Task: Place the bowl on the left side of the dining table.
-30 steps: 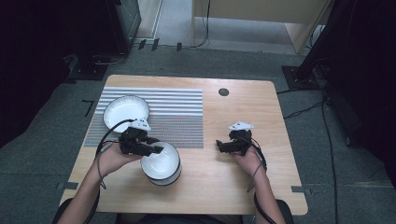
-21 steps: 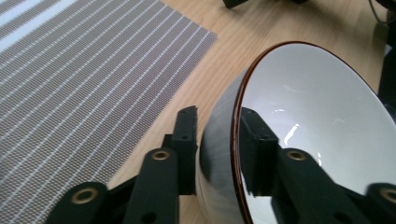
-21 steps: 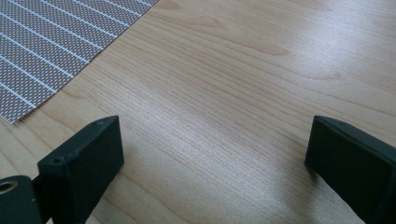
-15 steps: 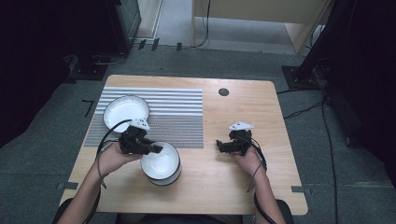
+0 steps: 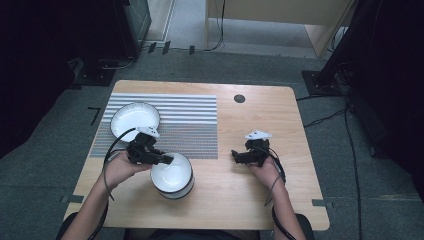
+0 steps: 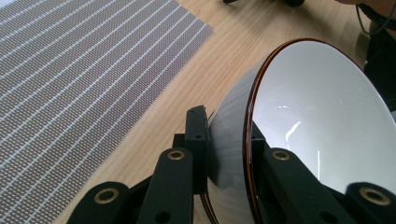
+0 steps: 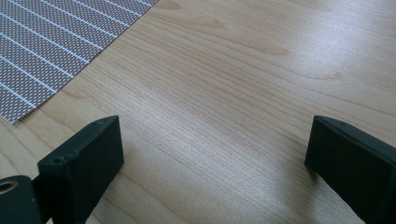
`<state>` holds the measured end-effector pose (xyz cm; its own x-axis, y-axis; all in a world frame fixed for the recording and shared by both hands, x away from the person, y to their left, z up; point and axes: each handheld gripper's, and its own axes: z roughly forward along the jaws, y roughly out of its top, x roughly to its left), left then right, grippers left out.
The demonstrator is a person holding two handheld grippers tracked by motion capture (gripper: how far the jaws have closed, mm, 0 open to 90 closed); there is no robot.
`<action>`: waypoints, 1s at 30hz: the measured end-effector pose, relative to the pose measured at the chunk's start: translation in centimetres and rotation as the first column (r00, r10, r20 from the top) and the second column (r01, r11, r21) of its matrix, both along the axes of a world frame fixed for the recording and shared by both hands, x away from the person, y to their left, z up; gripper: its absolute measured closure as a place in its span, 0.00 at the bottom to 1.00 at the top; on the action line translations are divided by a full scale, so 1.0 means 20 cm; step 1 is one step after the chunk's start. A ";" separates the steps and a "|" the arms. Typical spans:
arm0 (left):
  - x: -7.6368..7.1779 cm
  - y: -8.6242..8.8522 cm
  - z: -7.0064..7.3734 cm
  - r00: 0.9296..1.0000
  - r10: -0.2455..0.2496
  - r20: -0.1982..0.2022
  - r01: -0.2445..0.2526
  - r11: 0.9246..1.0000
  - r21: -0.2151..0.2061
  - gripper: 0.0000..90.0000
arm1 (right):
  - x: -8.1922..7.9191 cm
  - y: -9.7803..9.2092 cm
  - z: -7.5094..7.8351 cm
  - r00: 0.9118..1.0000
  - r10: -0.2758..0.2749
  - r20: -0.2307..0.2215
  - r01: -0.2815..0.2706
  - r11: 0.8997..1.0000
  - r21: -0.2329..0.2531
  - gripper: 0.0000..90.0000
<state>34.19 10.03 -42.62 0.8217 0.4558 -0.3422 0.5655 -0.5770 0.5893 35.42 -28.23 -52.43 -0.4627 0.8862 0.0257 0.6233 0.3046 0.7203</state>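
Clamped on the near bowl's (image 5: 172, 175) rim, the left claw (image 5: 167, 160) held it at the table's (image 5: 260, 115) seven o'clock. Right claw (image 5: 235, 156) gaped empty. Moving it toward the mat (image 5: 185, 120), I'd judge, remained.

A light wooden table (image 5: 300, 120) stands on grey carpet (image 5: 60, 135), dark surroundings.

This looks like a lab or test room. A small wooden tabletop (image 5: 260, 195) stands on grey carpet (image 5: 70, 105), with black cables (image 5: 320, 120) on the floor and dark stands (image 5: 135, 25) around.
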 end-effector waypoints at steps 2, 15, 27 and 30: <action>0.00 0.00 0.01 1.000 -0.006 0.001 0.006 1.000 -0.004 0.88 | 0.00 0.00 0.00 1.000 0.000 0.000 0.000 1.000 0.000 0.04; 0.00 0.04 0.06 1.000 0.000 -0.013 0.000 0.998 -0.056 0.88 | 0.00 0.00 0.00 1.000 -0.001 0.000 0.001 1.000 0.000 0.04; 0.02 0.10 0.10 0.998 0.040 -0.039 -0.044 0.995 -0.092 0.88 | 0.00 0.00 0.00 1.000 0.000 0.001 0.000 1.000 0.000 0.04; 0.02 0.11 0.11 0.998 0.043 -0.048 -0.048 0.994 -0.099 0.88 | 0.00 0.00 0.00 1.000 -0.001 0.000 0.001 1.000 0.000 0.04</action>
